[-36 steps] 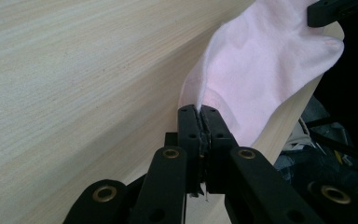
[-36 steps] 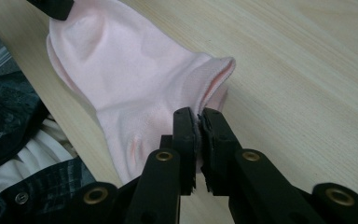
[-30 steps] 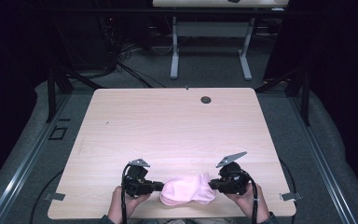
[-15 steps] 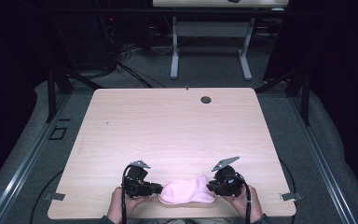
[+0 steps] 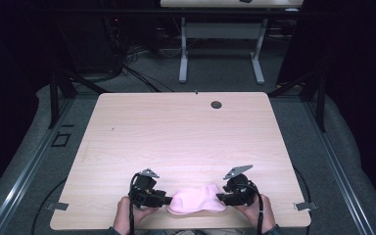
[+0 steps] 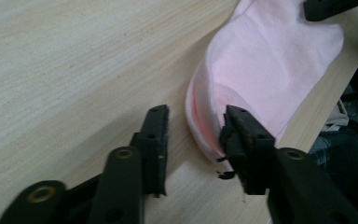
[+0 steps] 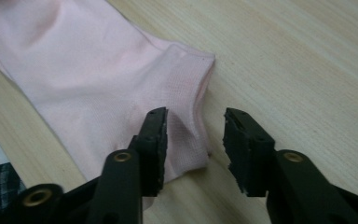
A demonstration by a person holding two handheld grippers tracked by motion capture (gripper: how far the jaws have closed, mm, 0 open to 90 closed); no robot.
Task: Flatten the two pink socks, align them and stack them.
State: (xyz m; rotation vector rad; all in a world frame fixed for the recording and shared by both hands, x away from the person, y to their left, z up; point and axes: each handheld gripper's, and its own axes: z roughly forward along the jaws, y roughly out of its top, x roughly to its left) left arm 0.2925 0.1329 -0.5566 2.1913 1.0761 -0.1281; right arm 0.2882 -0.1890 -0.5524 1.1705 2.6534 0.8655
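Observation:
A pale pink sock [image 5: 196, 199] lies flat on the wooden table [image 5: 176, 132] near its front edge, between my two grippers. My left gripper [image 5: 166, 199] sits at the sock's left end. In the left gripper view its jaws [image 6: 196, 116] have just been opening and stand apart, with the sock's rounded end [image 6: 270, 60] lying between them unpinched. My right gripper [image 5: 221, 198] is at the sock's right end. Its jaws [image 7: 196, 119] have also just been opening, and the sock's cuff [image 7: 98, 70] rests loosely between them.
A dark round grommet [image 5: 216, 104] sits near the table's far edge. The table's front edge runs just below the sock and both hands. Beyond the table stand the white legs of another desk [image 5: 220, 44], with cables on the grey floor.
Both grippers went from pinching the sock's ends to jaws apart, letting it go. The right gripper sank slightly toward the table, and the sock settled flat.

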